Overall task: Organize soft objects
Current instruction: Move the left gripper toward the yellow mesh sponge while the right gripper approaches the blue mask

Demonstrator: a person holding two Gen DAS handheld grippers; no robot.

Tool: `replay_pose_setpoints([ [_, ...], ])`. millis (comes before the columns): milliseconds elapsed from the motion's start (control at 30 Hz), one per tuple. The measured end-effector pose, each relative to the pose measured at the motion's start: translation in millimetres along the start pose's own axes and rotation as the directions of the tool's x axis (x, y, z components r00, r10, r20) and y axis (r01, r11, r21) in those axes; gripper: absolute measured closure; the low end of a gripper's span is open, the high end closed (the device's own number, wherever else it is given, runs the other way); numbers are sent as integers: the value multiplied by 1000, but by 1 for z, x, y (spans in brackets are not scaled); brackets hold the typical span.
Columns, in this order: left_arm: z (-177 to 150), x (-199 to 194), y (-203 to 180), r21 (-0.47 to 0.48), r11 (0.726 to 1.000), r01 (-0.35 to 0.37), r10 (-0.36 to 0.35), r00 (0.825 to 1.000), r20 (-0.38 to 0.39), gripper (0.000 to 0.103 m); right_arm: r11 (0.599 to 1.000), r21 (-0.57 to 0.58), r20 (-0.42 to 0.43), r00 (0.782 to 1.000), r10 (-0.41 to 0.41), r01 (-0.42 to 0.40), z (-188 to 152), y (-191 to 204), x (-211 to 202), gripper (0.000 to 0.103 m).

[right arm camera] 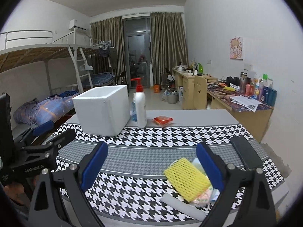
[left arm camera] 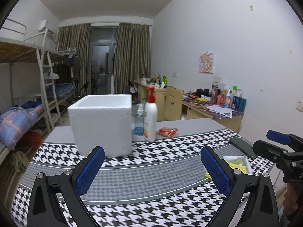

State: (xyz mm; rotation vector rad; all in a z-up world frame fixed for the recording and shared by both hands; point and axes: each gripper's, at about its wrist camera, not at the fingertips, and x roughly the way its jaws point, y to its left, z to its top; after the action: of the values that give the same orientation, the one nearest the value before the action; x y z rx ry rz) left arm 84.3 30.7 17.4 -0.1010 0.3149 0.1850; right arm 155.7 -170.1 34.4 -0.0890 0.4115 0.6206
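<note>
Yellow foam netting (right arm camera: pixel 186 177) lies on the houndstooth-covered surface (right arm camera: pixel 144 138) just ahead of the right claw (right arm camera: pixel 151 165), toward its right finger, heaped with a grey foam roll (right arm camera: pixel 181 207) and a pinkish soft packet (right arm camera: pixel 203 196). That claw hangs above them with its jaws spread wide and holding nothing, probably lined up for a first pick. The left claw (left arm camera: pixel 152 168) is likewise wide open and empty, hovering over bare cloth; the soft pile shows only as a sliver beside its right finger. Straight ahead of the left claw stands a white foam box (left arm camera: pixel 102 124), open-topped, apparently the bin meant for the soft things. Just right of the box stand a pump bottle (left arm camera: pixel 150 117) and a spray bottle (left arm camera: pixel 139 120), with a red packet (left arm camera: pixel 167 131) beyond them.
</note>
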Motion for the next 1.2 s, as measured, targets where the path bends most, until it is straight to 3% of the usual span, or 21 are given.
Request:
replay_pose_setpoints([
  [1200, -15, 59, -78, 31, 990, 136, -130, 982, -134, 1, 993, 48, -100, 990, -102, 107, -21, -73, 11, 6],
])
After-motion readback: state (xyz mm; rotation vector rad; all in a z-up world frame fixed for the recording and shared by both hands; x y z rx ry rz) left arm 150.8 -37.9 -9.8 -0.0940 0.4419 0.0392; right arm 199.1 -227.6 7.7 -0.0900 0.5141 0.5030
